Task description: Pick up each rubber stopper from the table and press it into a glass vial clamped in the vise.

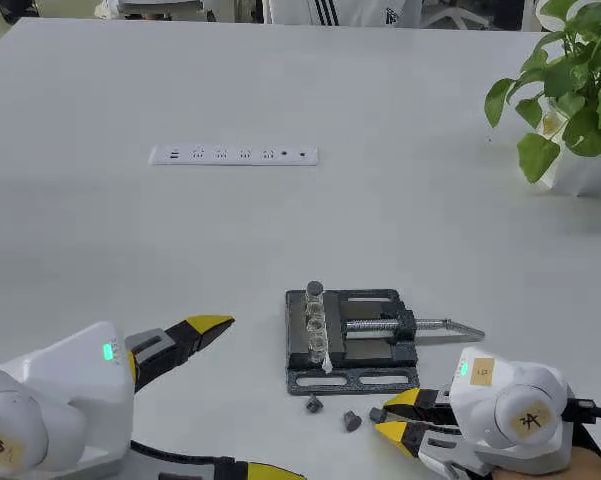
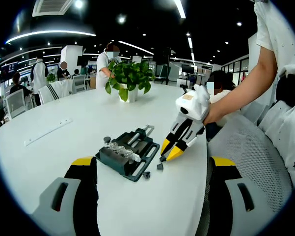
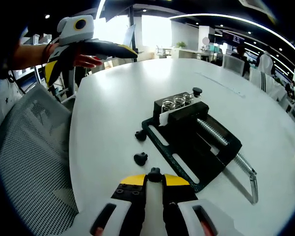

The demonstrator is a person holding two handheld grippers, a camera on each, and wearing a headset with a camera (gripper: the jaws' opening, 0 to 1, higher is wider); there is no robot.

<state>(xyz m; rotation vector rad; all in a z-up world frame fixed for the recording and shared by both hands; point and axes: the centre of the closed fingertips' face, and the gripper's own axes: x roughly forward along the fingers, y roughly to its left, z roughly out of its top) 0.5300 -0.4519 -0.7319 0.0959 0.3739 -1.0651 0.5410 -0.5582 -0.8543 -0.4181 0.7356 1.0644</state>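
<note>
A black vise (image 1: 365,340) clamps a row of glass vials (image 1: 316,325); the far vial (image 1: 315,289) carries a dark stopper, and the others stand uncapped (image 3: 179,101). Three rubber stoppers lie on the table in front of the vise (image 1: 314,403) (image 1: 352,421) (image 1: 377,414). My right gripper (image 1: 392,416) is low at the table, open by a narrow gap, with the nearest stopper (image 3: 153,173) right at its yellow tips. The other two stoppers (image 3: 140,158) (image 3: 141,134) lie beyond it. My left gripper (image 1: 250,397) hovers wide open and holds nothing, left of the vise (image 2: 125,155).
A white power strip (image 1: 233,155) lies farther back on the table. A potted plant (image 1: 570,90) stands at the far right. The vise screw handle (image 1: 450,326) sticks out to the right. A mesh chair (image 3: 29,162) sits by the table's near edge.
</note>
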